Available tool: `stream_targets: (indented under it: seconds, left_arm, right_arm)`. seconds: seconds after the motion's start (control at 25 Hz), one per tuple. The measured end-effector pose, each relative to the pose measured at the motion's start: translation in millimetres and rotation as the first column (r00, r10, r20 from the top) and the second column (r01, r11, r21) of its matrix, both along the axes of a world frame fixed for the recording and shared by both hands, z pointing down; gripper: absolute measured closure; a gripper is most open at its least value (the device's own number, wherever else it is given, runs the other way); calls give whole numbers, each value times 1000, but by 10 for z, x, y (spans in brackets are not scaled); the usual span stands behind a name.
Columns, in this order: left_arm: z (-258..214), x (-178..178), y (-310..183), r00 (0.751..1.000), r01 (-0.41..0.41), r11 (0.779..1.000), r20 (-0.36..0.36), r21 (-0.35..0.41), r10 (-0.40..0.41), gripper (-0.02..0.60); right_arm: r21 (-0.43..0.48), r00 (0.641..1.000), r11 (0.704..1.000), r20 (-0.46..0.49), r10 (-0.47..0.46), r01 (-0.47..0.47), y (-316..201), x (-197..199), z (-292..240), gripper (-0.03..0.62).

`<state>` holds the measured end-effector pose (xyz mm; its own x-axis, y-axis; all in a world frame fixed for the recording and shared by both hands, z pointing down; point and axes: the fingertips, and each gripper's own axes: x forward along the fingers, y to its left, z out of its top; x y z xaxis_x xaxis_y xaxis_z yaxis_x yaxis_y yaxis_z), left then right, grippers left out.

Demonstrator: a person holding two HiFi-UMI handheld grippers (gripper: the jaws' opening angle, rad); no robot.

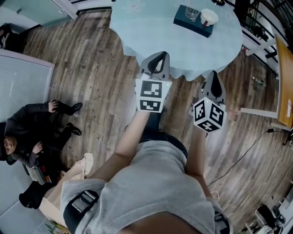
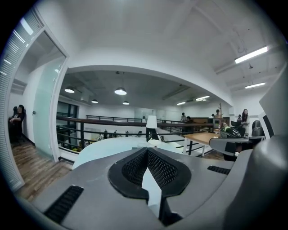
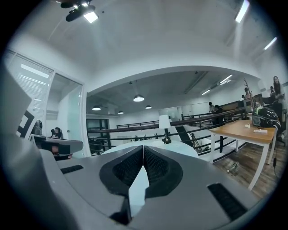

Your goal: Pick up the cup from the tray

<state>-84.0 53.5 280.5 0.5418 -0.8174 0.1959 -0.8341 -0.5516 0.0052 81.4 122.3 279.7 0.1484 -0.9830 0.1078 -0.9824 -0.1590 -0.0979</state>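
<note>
Both tools are clenched on nothing. The left hand-held gripper [image 1: 160,55] and the right hand-held gripper [image 1: 214,75] each show ribbed pads meeting at the tips in their own views. If either arrives like that, I judge it would shove the cup rather than straddle it, so the jaws need to part well before contact.

Well ahead of both, across the round tabletop [image 1: 146,27], sits the dark tray [image 1: 182,19]. It carries a glass cup [image 1: 192,13] with a white cup [image 1: 208,17] just beside it. The two are so near each other that a spread jaw reaching for one could clip the other. Glass may also slip in a shallow pinch. The long reach could drag a forearm over the cloth.

Both forearms extend forward from the torso, side by side, with the grippers pointing ahead and roughly level. The left is at the tabletop's near edge. The right is slightly further back, over the wooden floor [image 1: 91,68], with the tray ahead and a little to its left.
</note>
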Motion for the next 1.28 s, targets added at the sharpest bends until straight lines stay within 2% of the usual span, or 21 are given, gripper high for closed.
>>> stream_targets:
  seconds: [0.2, 0.52, 1.0, 1.28]
  left_arm:
    - [-124, 194, -652, 999, -37, 999, -2, 11, 37, 574]
    - [-56, 342, -1387, 997, -72, 997, -5, -10, 72, 574]
    - [287, 412, -1881, 999, -54, 994, -5, -96, 54, 574]
    - [378, 571, -2244, 1000, -14, 996, 4, -84, 15, 574]
  right_arm:
    - [7, 1000, 1000, -8, 26, -26, -621, 129, -119, 585]
    - [-31, 999, 999, -5, 34, -34, -1375, 199, 8, 585]
    - [-133, 997, 988, -10, 74, -75, -1841, 342, 354, 585]
    - [-162, 997, 984, 11, 80, -77, -2267, 603, 553, 585]
